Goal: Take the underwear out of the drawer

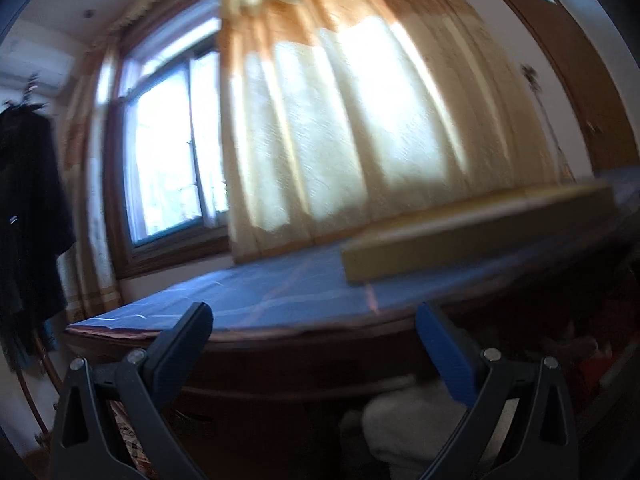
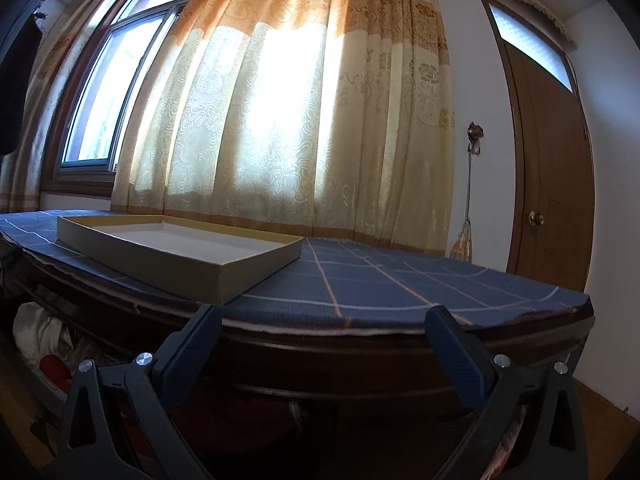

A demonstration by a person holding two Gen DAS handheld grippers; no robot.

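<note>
While both grippers hang at the front edge of a dark wooden desk (image 2: 320, 356), their jaws stand wide apart and grip nothing. The left gripper (image 1: 314, 320) has black arms and blue ribbed pads; the right gripper (image 2: 323, 322) has the same build, its pads darker in this light. A blue checked cloth (image 2: 400, 280), woven and crossed by thin orange and white lines, covers the desk top to its curved front rim. On the cloth, toward the left part of the top and reaching its front edge, lies a shallow rectangular cardboard tray (image 2: 256, 264) with straight tan walls and a pale floor; the blurred left wrist view shows its wall as a yellowish bar (image 1: 460, 240). Below the front rim an open drawer (image 2: 28, 376) holds crumpled cloth: a soft white bundle (image 2: 34, 332) with something red (image 2: 54, 366) just under it. In the left wrist view a pale, rumpled underwear heap (image 1: 400, 428) sits low between the fingers, too blurred to tell its shape. Behind hangs a cream and orange patterned curtain (image 2: 280, 112) beside a bright window (image 2: 104, 92), and a brown door (image 2: 556, 168).
</note>
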